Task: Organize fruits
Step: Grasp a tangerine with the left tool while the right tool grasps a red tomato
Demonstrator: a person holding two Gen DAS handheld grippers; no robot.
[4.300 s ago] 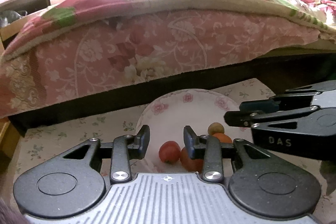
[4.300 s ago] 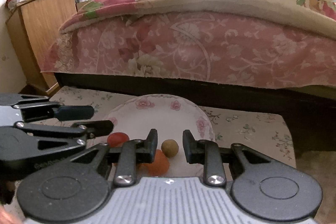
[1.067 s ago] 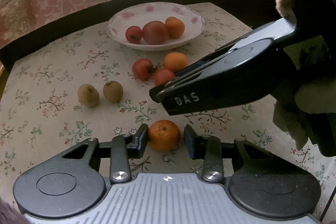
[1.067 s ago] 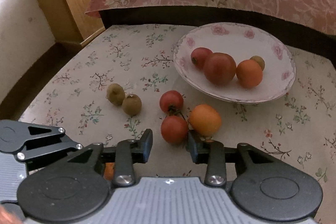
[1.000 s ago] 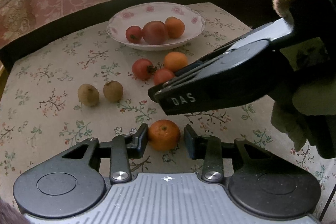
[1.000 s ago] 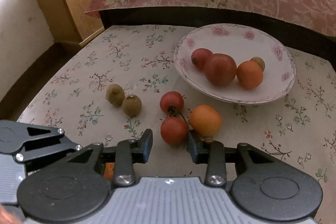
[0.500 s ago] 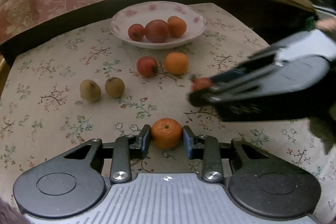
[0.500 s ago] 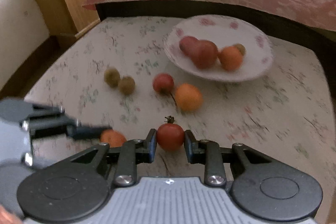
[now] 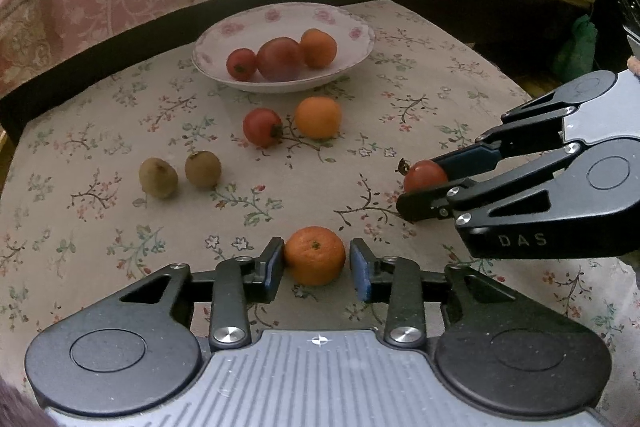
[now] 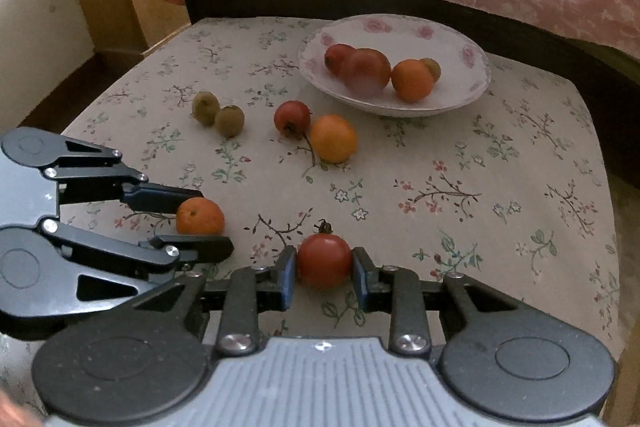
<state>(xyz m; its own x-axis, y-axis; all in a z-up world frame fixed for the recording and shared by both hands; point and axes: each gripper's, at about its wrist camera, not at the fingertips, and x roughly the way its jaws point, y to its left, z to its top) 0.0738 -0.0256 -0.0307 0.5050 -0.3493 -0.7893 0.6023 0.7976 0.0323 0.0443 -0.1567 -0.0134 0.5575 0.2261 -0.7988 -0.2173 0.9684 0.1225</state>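
Behind the bench [image 9: 460, 75] stands a bed. Left hand-held gripper [image 9: 316, 263] sits around an orange [image 9: 315, 255], its right pad not quite touching. Right hand-held gripper [image 10: 324, 267] is clamped on a tomato [image 10: 324, 259]. Carry both gently toward 12 o'clock and don't squeeze hard. Plate [image 10: 460, 39] holds 4 fruits.

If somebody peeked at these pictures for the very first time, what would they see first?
Probably the two black claws up front: the left claw sits around a small orange, with a gap at its right finger, and the right claw squeezes a red tomato. Next comes the flowery white bowl at the back of the table, with more fruit in it. Two brown kiwis lie side by side on the tablecloth.
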